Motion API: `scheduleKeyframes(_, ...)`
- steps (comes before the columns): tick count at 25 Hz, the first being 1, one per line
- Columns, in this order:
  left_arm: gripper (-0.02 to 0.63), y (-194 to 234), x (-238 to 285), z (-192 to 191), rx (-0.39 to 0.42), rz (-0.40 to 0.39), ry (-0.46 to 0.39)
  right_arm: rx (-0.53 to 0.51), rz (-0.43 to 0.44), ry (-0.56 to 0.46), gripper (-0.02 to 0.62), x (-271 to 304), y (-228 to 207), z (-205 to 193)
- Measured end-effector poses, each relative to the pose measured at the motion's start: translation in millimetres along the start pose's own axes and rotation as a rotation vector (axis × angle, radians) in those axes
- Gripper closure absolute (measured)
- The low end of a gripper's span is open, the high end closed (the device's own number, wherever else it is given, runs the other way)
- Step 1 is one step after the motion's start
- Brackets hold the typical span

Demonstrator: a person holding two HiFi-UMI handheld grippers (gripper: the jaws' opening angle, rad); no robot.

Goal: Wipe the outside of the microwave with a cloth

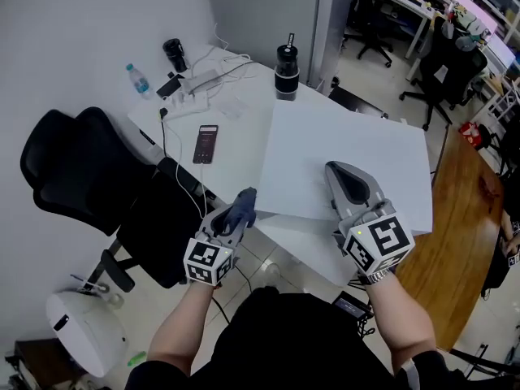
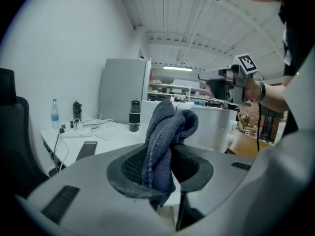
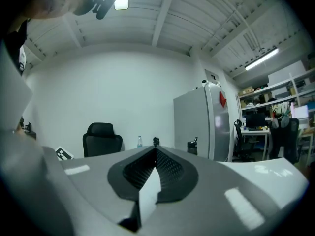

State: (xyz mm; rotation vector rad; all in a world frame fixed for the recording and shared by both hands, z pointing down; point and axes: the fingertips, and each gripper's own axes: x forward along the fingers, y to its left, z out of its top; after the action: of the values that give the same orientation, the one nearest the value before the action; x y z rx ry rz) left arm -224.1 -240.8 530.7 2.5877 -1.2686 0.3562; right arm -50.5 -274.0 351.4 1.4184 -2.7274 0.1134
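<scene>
A white wall point(image 1: 81, 23), a black office chair point(image 1: 89, 177) beside a white table point(image 1: 244, 153).
</scene>
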Motion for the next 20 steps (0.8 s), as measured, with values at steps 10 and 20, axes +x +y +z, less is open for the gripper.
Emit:
scheduleKeyframes(10, 0.492, 13.0, 65.7, -1.5, -0.007, -0.181, 0.054, 0.002, -0.093, 0.014, 0.594, 25.5, -28.2, -4.0)
scheduleKeyframes(20, 0.499, 41.7, 120.9, 12.1, -0.002, -0.209, 0.063, -0.009, -0.184, 0.023, 0.595, 18.5, -55.6, -2.0)
